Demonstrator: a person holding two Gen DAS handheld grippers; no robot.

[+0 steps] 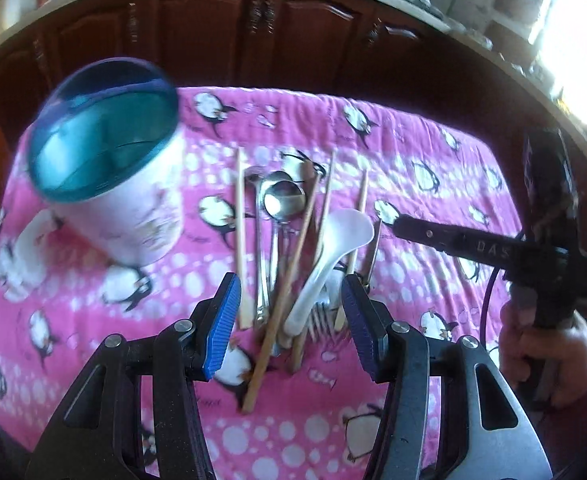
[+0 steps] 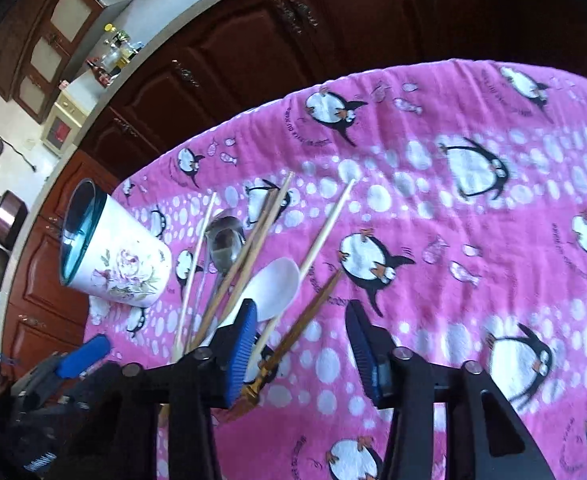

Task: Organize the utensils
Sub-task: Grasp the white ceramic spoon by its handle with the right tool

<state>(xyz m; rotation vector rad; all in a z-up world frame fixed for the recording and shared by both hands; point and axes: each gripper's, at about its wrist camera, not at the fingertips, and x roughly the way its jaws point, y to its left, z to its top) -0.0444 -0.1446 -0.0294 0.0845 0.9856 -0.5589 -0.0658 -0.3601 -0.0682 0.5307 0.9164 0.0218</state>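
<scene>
**Both grippers over the utensil pile, nothing gripped**

Table (image 1: 433, 184) under a pink penguin cloth fills both views; dark wood cabinets (image 1: 213, 36) behind it.

Cup (image 1: 109, 184): white, floral print, blue-green inside. Sits on the cloth left of the pile, just beside it, not touching as far as I can tell. Appears tilted in both views; could be lens warp, can't say.

Utensils lie loose in one heap mid-cloth, none in the cup:
- pale chopsticks (image 1: 240, 240) spread across the heap, one at the far left edge
- brown chopsticks (image 1: 289, 276) crossing diagonally through the middle
- white plastic spoon (image 1: 333, 248), bowl away from the camera, lying on top
- metal spoons (image 1: 283, 200) stacked left of centre, bowls at the far end
- fork (image 1: 323, 316) at the near end, tines toward the left camera, partly under the white spoon

Left gripper (image 1: 291, 320): jaws spread wide, straddling the near ends of the pile, pads clear of everything.

Right gripper (image 2: 299, 352): jaws parted, no pad contact. A brown chopstick (image 2: 293, 336) and a pale one run into the gap near the left pad. In the left view it comes in from the right, a hand (image 1: 549, 356) on its handle.
</scene>
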